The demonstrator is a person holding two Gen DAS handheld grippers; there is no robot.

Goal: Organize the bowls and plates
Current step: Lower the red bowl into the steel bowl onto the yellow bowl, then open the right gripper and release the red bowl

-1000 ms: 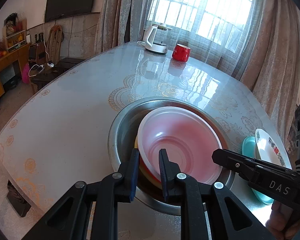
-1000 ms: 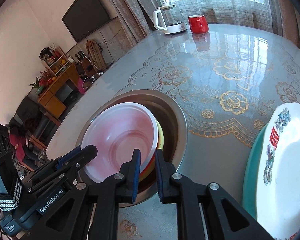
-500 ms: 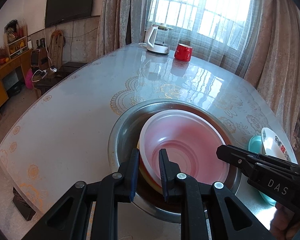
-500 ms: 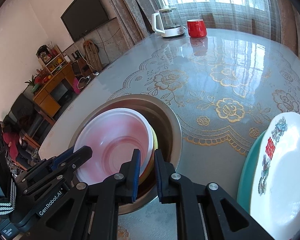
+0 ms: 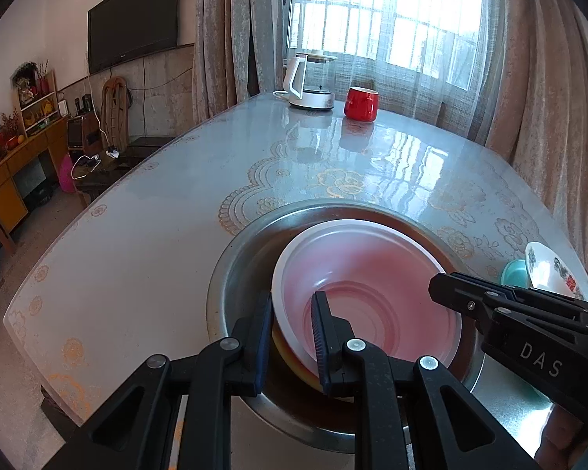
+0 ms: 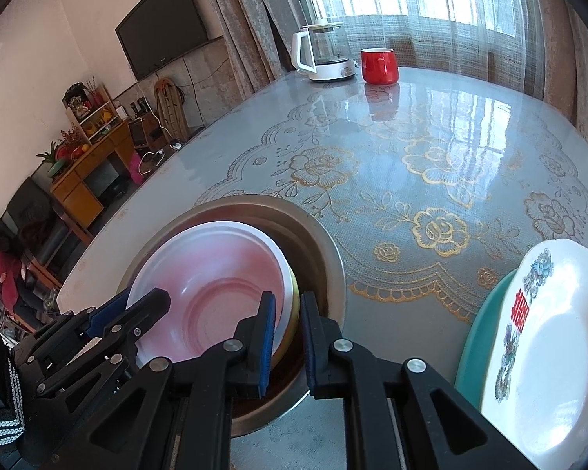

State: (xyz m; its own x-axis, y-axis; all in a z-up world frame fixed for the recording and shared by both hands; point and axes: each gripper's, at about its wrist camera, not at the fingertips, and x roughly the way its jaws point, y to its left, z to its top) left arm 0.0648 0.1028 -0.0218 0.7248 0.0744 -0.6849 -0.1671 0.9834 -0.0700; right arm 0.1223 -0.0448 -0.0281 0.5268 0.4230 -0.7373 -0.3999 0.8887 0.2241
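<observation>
A pink bowl [image 5: 372,286] with a white rim sits on a yellow bowl inside a large steel basin [image 5: 239,270] on the table. My left gripper [image 5: 292,337] straddles the bowls' near-left rim, one finger inside and one outside, jaws narrowly apart. My right gripper [image 6: 286,337] straddles the bowls' right rim [image 6: 288,293] the same way; it also shows in the left wrist view [image 5: 490,305]. A white patterned plate [image 6: 548,352] lies on a teal plate [image 6: 478,337] to the right of the basin.
A white kettle [image 5: 307,84] and a red mug [image 5: 360,103] stand at the table's far end by the window. The glossy flowered table top [image 6: 431,164] lies between them and the basin. A TV and cabinets are off to the left.
Both grippers have pulled back and up a little, and the view has widened. The bowls look slightly raised in the basin, rims still between the fingers.
</observation>
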